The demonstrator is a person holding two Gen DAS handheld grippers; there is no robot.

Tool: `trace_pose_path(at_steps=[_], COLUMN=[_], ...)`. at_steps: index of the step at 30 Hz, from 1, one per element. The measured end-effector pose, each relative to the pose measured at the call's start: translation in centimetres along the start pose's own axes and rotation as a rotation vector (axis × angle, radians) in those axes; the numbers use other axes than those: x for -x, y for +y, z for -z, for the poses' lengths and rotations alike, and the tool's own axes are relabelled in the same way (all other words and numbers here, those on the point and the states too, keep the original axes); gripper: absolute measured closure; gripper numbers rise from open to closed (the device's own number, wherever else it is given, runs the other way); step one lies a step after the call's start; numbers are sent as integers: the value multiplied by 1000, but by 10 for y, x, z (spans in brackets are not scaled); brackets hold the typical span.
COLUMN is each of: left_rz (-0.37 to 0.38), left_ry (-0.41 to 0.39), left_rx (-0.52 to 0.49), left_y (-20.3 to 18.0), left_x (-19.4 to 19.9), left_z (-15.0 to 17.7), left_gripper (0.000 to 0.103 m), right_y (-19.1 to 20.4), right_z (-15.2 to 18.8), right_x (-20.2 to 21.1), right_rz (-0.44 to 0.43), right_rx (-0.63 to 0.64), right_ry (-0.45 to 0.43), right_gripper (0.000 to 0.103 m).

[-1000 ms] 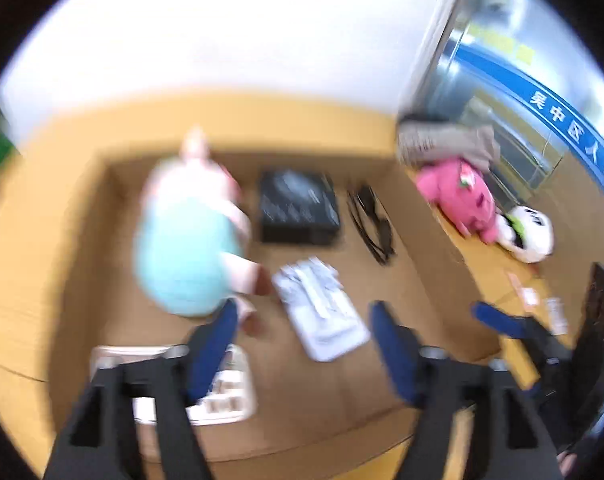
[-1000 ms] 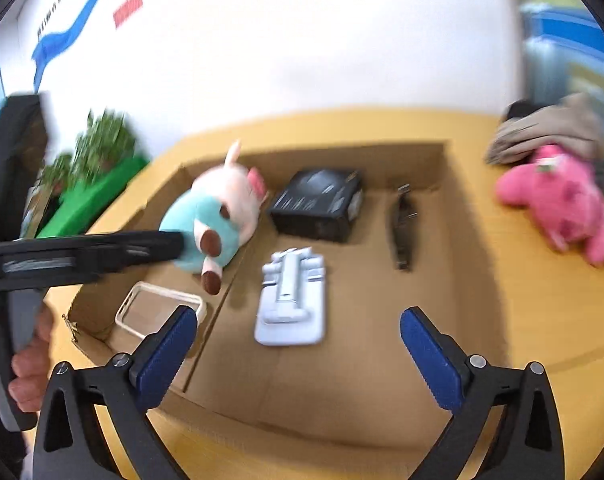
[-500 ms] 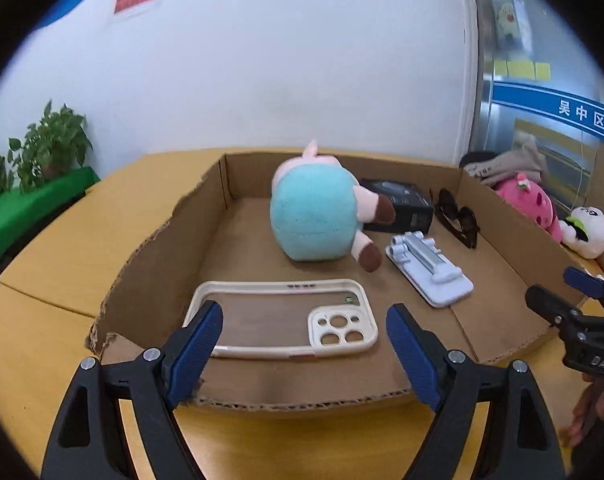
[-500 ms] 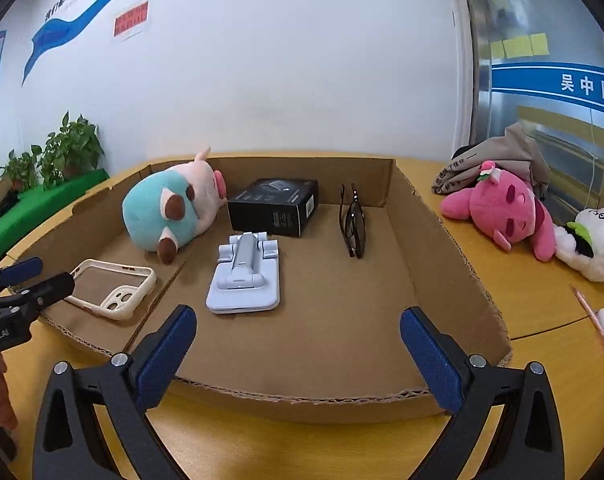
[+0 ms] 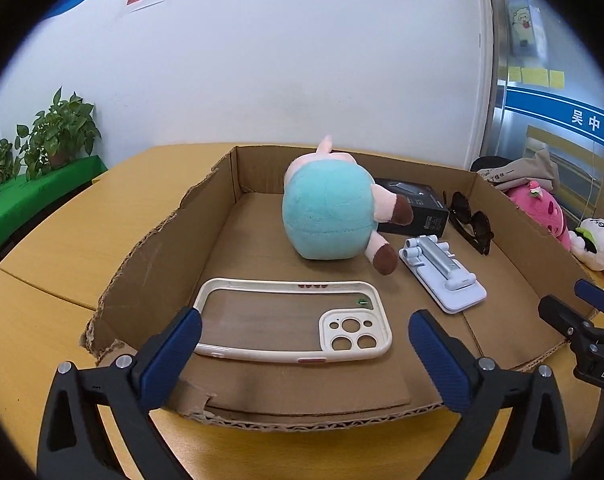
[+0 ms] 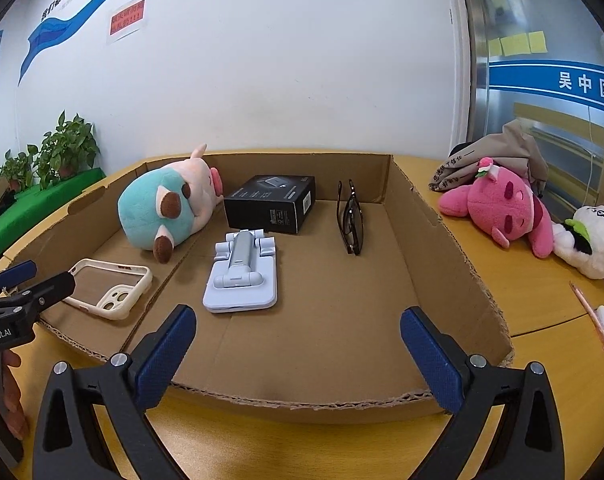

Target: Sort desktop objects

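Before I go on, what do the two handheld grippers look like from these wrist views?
Both match: the left gripper and right gripper have black angular plastic arms with silver screws, each ending in a textured dark blue pad. White lettering marks their bodies, cut off at the frame edges. No cables or sleeves show.

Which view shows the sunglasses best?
The right wrist view: the sunglasses stand clear on the box floor, folded, nothing in front of them. In the left wrist view they sit far right, smaller and stretched.
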State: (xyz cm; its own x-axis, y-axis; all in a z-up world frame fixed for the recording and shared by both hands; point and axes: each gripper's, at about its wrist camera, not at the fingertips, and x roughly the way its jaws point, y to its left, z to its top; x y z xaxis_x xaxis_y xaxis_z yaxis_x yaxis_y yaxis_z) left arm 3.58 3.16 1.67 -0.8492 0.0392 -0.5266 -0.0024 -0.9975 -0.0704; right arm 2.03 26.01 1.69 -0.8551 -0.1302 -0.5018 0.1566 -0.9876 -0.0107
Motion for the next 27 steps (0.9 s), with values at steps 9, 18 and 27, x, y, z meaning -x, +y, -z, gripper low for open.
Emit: trace_pose_path(at_steps=[9,18,27], left_rz=[-2,0,6], left_ry=[1,2,4], left_rx=[5,3,-4], left_y=[0,0,-1], left_x=[0,0,-1], left_z=[1,1,1], left_gripper=[0,0,0], right_y=[1,1,1], right_z=[0,0,0], right_x=[1,1,1], right_rz=[-1,-1,-2], right_rx=[0,0,0], right_ry=[1,1,1], right_gripper=[0,0,0])
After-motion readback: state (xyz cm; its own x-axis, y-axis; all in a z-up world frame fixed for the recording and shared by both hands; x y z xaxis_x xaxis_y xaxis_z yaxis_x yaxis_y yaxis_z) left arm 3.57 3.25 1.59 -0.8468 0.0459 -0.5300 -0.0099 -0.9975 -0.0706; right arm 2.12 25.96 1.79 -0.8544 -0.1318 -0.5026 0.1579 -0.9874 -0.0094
